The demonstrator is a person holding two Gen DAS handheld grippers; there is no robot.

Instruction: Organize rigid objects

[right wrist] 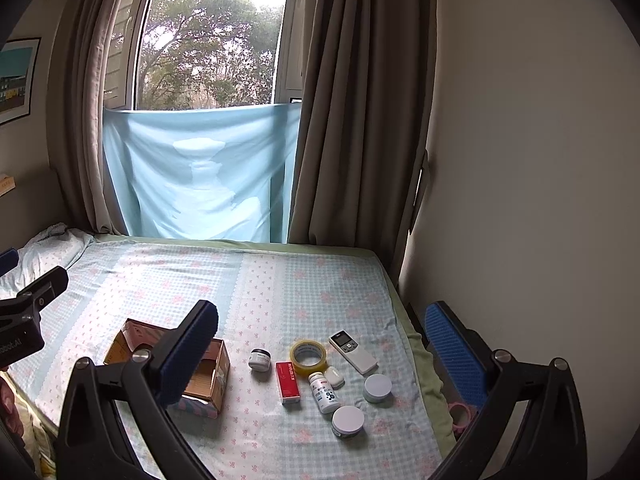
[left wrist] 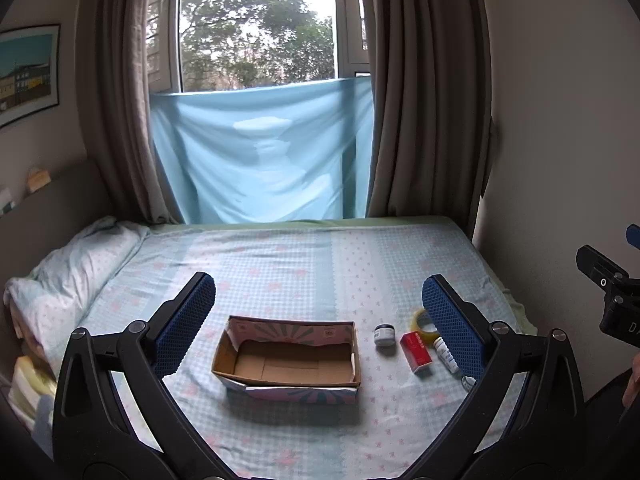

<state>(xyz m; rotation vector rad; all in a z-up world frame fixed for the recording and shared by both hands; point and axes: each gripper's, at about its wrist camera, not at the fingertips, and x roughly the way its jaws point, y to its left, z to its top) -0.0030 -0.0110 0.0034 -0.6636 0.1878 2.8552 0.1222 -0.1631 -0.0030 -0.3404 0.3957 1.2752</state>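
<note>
Bed (right wrist: 280, 280): patterned sheet, soft and yielding under anything pressed down on it. All task items lie on it, near edge.

Cardboard box (left wrist: 286, 360): open top, empty, flaps folded in. Sits to the left of the loose items. Judged light; likely to slide on the sheet if nudged, so items are better dropped in from above than pushed in.

Left hand-held gripper (left wrist: 318, 320): jaws wide apart, nothing between them, hovering over the box. Right hand-held gripper (right wrist: 320, 344): jaws wide apart, empty, hovering over the item cluster.

Items, right of the box, none yet inside:
- Remote control (right wrist: 353, 352): flat, rigid, smooth plastic. Take across the narrow width near mid-length.
- Tape roll (right wrist: 308, 356): lying flat, stiff ring. Pinch across the outer wall, or one finger through the hole.
- White bottle (right wrist: 325, 394): on its side, may roll. Grip across the body.
- Red carton (right wrist: 288, 382): lying flat, light, thin card; crushes if squeezed hard. Grip the long sides.
- Two round white-lidded tins, (right wrist: 377, 387) and (right wrist: 348, 422): low, smooth. Grip across the diameter.
- Small jar (right wrist: 260, 360), dark lid, upright, nearest the box.
- Small white case (right wrist: 334, 377), touching or just beside the bottle; cannot tell which.
</note>
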